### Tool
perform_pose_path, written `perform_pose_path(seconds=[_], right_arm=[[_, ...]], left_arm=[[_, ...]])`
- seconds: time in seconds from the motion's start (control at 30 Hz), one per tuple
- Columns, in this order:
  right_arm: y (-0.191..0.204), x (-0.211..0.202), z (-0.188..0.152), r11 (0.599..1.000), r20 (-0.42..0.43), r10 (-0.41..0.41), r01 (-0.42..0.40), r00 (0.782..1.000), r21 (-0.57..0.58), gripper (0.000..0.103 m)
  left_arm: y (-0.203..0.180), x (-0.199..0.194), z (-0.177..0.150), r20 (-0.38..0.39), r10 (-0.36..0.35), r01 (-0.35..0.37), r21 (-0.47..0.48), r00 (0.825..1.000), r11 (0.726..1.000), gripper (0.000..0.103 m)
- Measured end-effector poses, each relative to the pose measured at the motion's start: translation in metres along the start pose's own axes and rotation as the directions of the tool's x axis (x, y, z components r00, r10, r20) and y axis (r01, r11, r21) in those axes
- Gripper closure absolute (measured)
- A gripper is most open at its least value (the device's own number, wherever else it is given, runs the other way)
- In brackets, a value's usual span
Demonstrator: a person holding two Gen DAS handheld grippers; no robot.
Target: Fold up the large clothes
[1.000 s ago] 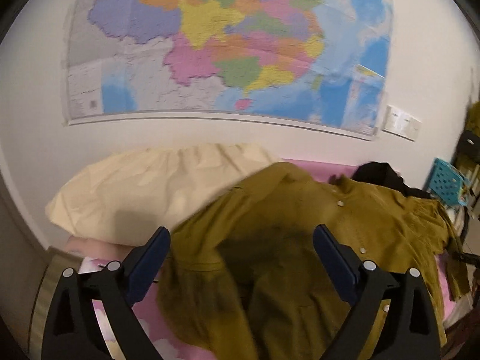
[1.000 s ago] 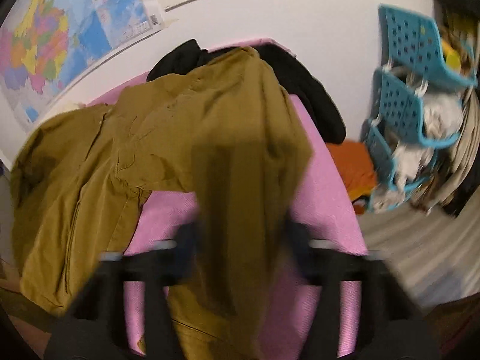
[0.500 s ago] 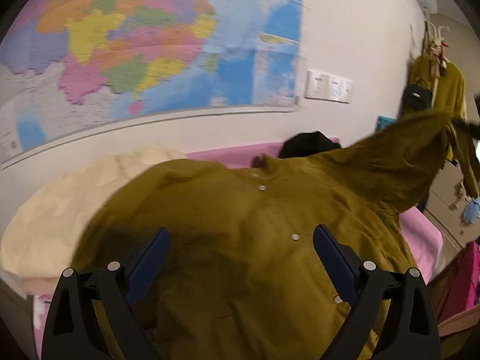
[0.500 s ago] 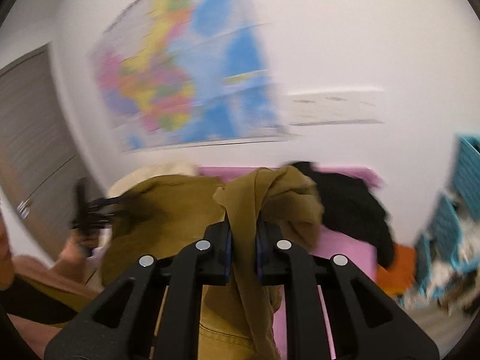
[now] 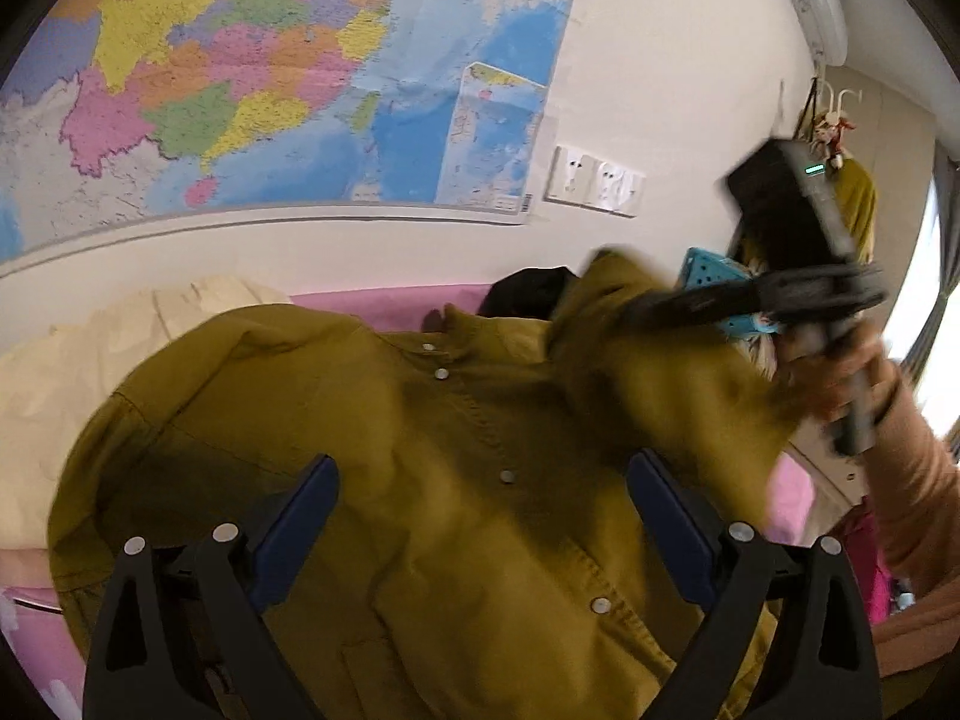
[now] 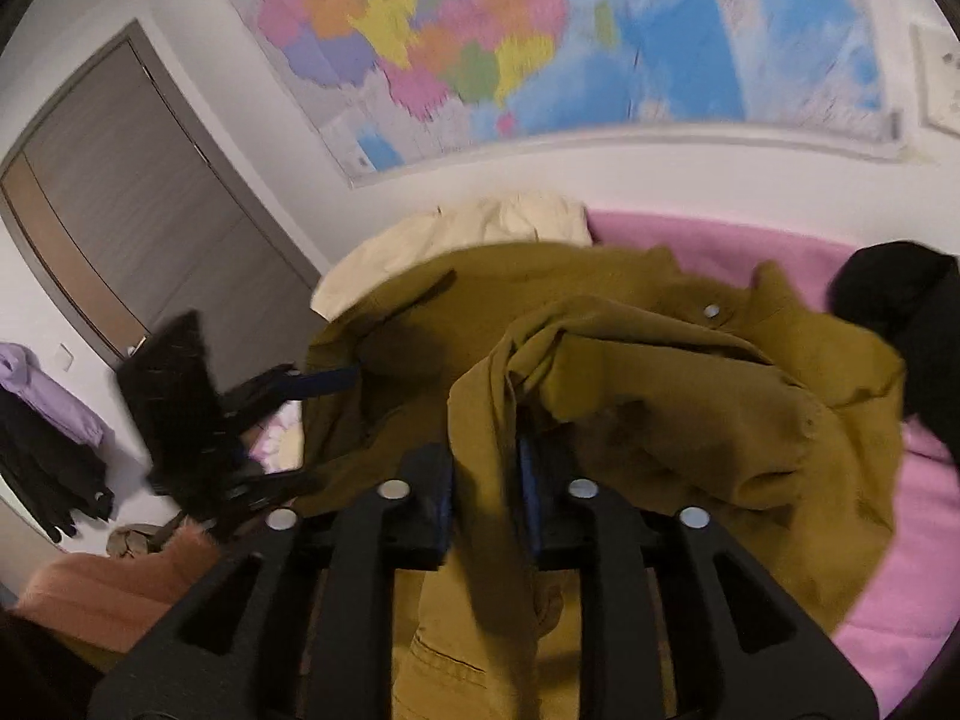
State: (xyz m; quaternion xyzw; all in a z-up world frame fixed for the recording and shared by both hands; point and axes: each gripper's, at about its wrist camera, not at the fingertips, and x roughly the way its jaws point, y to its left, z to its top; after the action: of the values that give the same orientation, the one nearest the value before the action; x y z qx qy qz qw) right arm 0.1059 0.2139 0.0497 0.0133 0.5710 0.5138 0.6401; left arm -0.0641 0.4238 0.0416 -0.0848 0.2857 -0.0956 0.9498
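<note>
At the far left of your right-wrist view a grey door [image 6: 132, 192] stands in the wall, with a lilac garment [image 6: 42, 390] and dark clothes hanging beside it. Your left gripper [image 5: 483, 531] is over the near part of the olive jacket [image 5: 456, 480]; its blue-padded fingers [image 5: 294, 534] stand wide apart with nothing pressed between them, the fabric lying below and past them. The jacket lies spread front-up on the pink bed [image 6: 720, 240], its row of snap buttons [image 5: 508, 476] running up toward the collar. Behind its left shoulder sits a cream pillow [image 5: 90, 360], and on the wall above hangs a coloured map [image 5: 270, 72], with white sockets [image 5: 594, 180] just right of it.

Further right, a black garment [image 6: 900, 300] lies on the bed past the collar. Your right gripper [image 6: 485, 489] has a bunched fold of the jacket's sleeve running up between its fingers [image 6: 435, 498], which stand narrow; the jaws are opening at this moment, and the cloth still fills the gap between the pads. In the left-wrist view that gripper is blurred, the sleeve lifted off the bed and draped toward the jacket's chest, your right hand [image 5: 840, 366] around the handle. A blue basket [image 5: 714, 276] shows behind it, and an olive garment [image 5: 852, 204] hangs on the wall at the far right.
</note>
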Motion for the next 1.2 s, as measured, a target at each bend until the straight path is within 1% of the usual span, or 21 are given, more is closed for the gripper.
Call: perform_pose_path(seconds=[0.07,0.1,0.17,0.23,0.3,0.37,0.43,0.5,0.57,0.6,0.63,0.67,0.73,0.8,0.87,0.93,1.0,1.07,1.1,1.17,1.2], right_arm=[[-0.009,0.020,-0.002,0.999,-0.035,0.010,-0.008,0.999,0.046,0.065],[-0.012,0.022,-0.003,0.999,-0.033,0.005,-0.004,0.999,0.049,0.066],[-0.020,0.015,-0.008,0.998,-0.012,-0.028,0.028,1.000,0.053,0.063],[-0.037,-0.002,-0.016,0.994,0.028,-0.022,0.019,0.999,0.107,0.058],[-0.054,-0.022,-0.025,0.990,0.069,-0.090,0.082,0.994,0.117,0.054],[-0.079,-0.040,-0.038,0.967,0.095,-0.205,0.186,0.974,0.173,0.047],[-0.108,-0.052,-0.052,0.932,0.092,-0.304,0.276,0.948,0.234,0.046],[-0.136,-0.055,-0.069,0.901,0.066,-0.341,0.306,0.938,0.309,0.040],[-0.166,-0.049,-0.090,0.866,0.014,-0.365,0.334,0.931,0.372,0.039],[-0.176,-0.046,-0.097,0.861,-0.001,-0.350,0.322,0.937,0.393,0.039],[-0.187,-0.041,-0.106,0.853,-0.010,-0.324,0.296,0.946,0.429,0.039],[-0.195,-0.039,-0.111,0.848,-0.009,-0.304,0.275,0.953,0.454,0.039],[-0.207,-0.028,-0.119,0.848,0.026,-0.213,0.172,0.977,0.502,0.042],[-0.206,-0.023,-0.117,0.875,0.080,-0.118,0.066,0.990,0.480,0.090],[-0.198,-0.034,-0.110,0.899,0.110,-0.124,0.065,0.986,0.433,0.095],[-0.188,-0.055,-0.104,0.917,0.154,-0.139,0.069,0.978,0.392,0.097],[-0.179,-0.081,-0.097,0.929,0.215,-0.183,0.097,0.959,0.357,0.098],[-0.180,-0.101,-0.096,0.928,0.240,-0.231,0.139,0.943,0.346,0.098],[-0.183,-0.103,-0.097,0.923,0.232,-0.247,0.155,0.941,0.353,0.098],[-0.193,-0.091,-0.101,0.907,0.181,-0.280,0.198,0.943,0.372,0.097],[-0.200,-0.083,-0.106,0.893,0.147,-0.296,0.219,0.944,0.394,0.097]], left_arm=[[-0.001,0.004,-0.002,-0.013,-0.007,0.008,0.005,1.000,1.000,0.009],[-0.002,0.008,-0.003,-0.029,-0.009,0.009,0.006,1.000,1.000,0.009],[-0.004,0.018,-0.007,-0.068,-0.030,0.031,0.008,0.997,0.999,0.009],[-0.008,0.026,-0.012,-0.094,-0.048,0.050,0.018,0.994,0.999,0.009],[-0.012,0.036,-0.015,-0.124,-0.076,0.080,0.024,0.989,0.997,0.009],[-0.016,0.046,-0.019,-0.156,-0.103,0.108,0.025,0.982,0.994,0.007],[-0.022,0.062,-0.025,-0.213,-0.103,0.112,0.030,0.972,0.993,0.007],[-0.025,0.080,-0.031,-0.271,-0.084,0.097,0.036,0.959,0.995,0.007],[-0.026,0.095,-0.037,-0.331,-0.063,0.078,0.033,0.941,0.996,0.007],[-0.024,0.103,-0.040,-0.362,-0.054,0.068,0.024,0.931,0.997,0.010],[-0.022,0.110,-0.042,-0.382,-0.053,0.064,0.016,0.923,0.998,0.022],[-0.020,0.115,-0.043,-0.401,-0.052,0.060,0.009,0.914,0.998,0.029],[-0.014,0.122,-0.045,-0.427,-0.046,0.050,0.000,0.903,0.999,0.058],[-0.010,0.122,-0.042,-0.441,-0.015,0.029,0.025,0.897,0.999,0.069],[-0.004,0.115,-0.034,-0.427,0.016,0.014,0.068,0.904,0.998,0.074],[0.001,0.103,-0.020,-0.392,0.084,-0.032,0.137,0.916,0.990,0.081],[0.011,0.094,-0.005,-0.362,0.140,-0.079,0.179,0.922,0.981,0.086],[0.026,0.085,0.011,-0.330,0.204,-0.134,0.222,0.922,0.966,0.085],[0.032,0.085,0.014,-0.326,0.215,-0.145,0.224,0.921,0.964,0.078],[0.046,0.091,0.017,-0.329,0.274,-0.204,0.231,0.904,0.951,0.068],[0.056,0.098,0.016,-0.334,0.321,-0.252,0.236,0.886,0.939,0.056]])
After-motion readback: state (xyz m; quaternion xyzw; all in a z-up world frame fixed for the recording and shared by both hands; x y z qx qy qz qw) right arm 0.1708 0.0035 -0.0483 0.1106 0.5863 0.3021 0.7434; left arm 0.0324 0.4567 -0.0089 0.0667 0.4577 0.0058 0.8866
